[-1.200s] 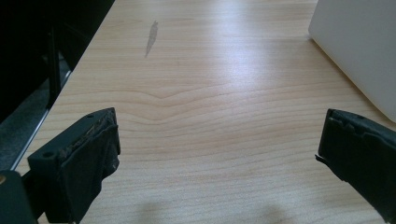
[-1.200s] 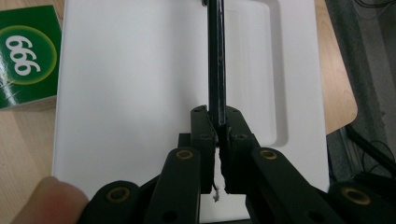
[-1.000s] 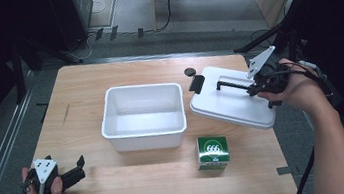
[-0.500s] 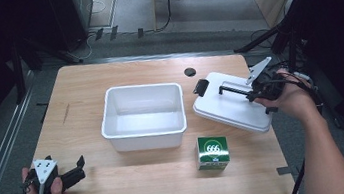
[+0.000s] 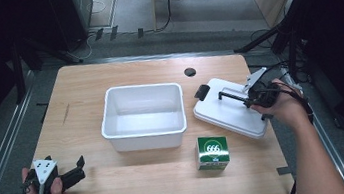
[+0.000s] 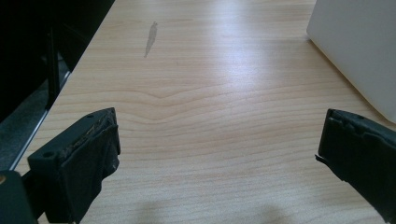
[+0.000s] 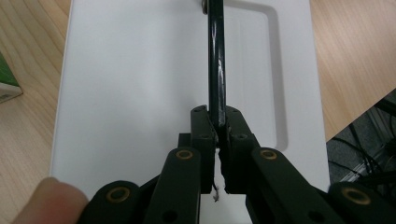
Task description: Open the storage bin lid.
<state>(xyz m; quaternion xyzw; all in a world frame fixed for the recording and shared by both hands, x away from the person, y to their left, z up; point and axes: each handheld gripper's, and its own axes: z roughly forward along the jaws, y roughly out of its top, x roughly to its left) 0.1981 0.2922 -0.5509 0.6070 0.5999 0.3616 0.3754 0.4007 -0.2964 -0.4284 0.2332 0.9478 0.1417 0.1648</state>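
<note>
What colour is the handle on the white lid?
Black: the handle on the lid shows best in the right gripper view.

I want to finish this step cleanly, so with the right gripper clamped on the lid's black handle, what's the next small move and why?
Probably open the right gripper and back off. The white lid looks set down flat on the table beside the white bin, so the black handle likely needs no more holding. The green box lies close, so withdraw upward.

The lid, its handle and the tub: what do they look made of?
Lid: likely plastic, smooth white, moulded recess. Handle, clamped in the right gripper: thin glossy black bar, metal or hard plastic, unclear. Tub: white plastic by its look, thin rounded walls, slight sheen.
</note>
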